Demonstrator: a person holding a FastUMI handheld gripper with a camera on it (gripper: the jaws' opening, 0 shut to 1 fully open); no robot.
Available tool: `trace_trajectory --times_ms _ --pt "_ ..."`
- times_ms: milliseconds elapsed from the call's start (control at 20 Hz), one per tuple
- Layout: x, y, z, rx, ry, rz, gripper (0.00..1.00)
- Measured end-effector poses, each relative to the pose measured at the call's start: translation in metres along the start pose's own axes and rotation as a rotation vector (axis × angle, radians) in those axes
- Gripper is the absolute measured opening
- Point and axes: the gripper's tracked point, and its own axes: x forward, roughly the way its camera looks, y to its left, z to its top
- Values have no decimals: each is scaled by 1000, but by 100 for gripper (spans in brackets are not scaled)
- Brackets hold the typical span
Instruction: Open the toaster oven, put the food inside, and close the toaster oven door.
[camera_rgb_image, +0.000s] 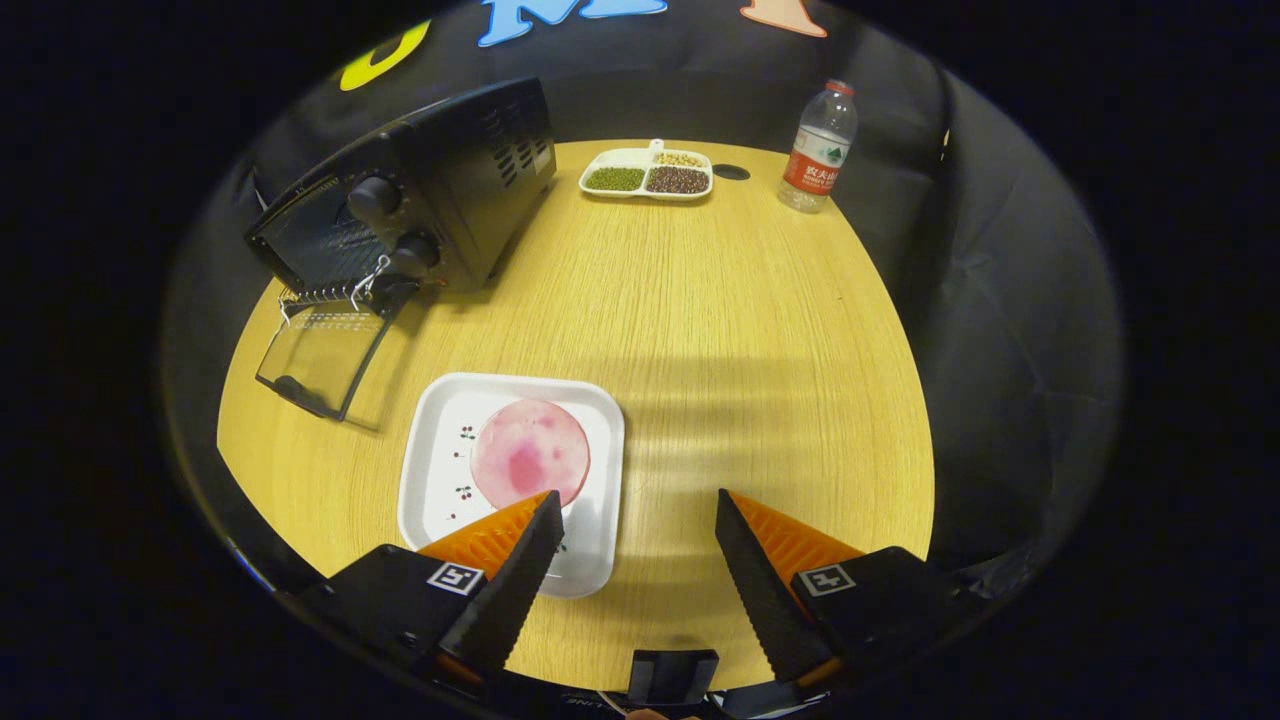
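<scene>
A black toaster oven (420, 195) stands at the far left of the round wooden table (740, 330), its glass door (322, 355) folded down flat and a wire rack (325, 293) showing at the mouth. Nearer to me a white square plate (437, 478) carries a round pink slice of food (530, 452). My gripper (636, 512) hovers open above the table's near side, nothing between its fingers. The left fingertip (545, 515) overlaps the plate's near right part, just short of the pink slice; the right fingertip (728, 515) is over bare wood.
A white divided dish (648, 176) with green, brown and pale beans sits at the far side of the table. A plastic water bottle (819, 147) with a red label stands at the far right edge. A small dark hole (731, 171) lies beside the dish.
</scene>
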Motion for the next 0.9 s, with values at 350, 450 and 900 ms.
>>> trace_trajectory --times_ms 350,450,900 --pt "19 7 -9 -24 62 16 98" --pt "23 9 -11 -16 84 21 98" --pt "29 18 -18 112 202 68 39"
